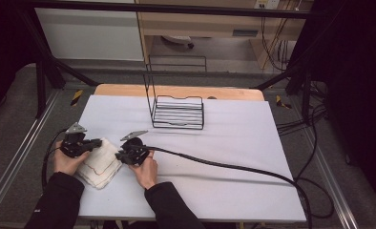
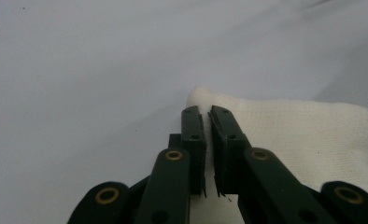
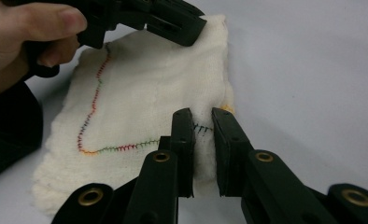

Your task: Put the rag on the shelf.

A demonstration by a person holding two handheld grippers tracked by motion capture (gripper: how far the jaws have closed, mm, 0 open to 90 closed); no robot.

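The left gripper [image 2: 206, 116] is clamped on the cloth [image 2: 308, 140]: in the left gripper view its two black jaws stand nearly together with a fold of the white weave pinched between them at the cloth's near corner. The right gripper [image 3: 203, 119] is likewise closed on the cloth [image 3: 145, 93]; in the right gripper view a ridge of fabric rises between its pads close to the cloth's edge, where dark stitches cross the gap.

In the high view the left gripper [image 1: 93, 142] sits at the cloth's [image 1: 100, 164] far left corner and the right gripper [image 1: 120, 155] at its right edge, so the two face each other across it. The left hand [image 1: 67, 162] and the right hand [image 1: 145, 171] hold the grippers from below, with black sleeves [image 1: 57, 200] coming in from the bottom edge.

The cloth lies folded flat on the table [image 1: 234, 157], near its front left part. It is cream white with a line of multicoloured stitching [image 3: 95, 100] that runs down one side and turns along the bottom. In the right gripper view the left gripper [image 3: 191, 25] shows at the cloth's far corner, with a thumb [image 3: 42, 21] on its body.

A black cable [image 1: 224, 167] trails from the right gripper across the table to the right. Well beyond the cloth, near the table's far edge, stands a black wire rack [image 1: 176, 112].
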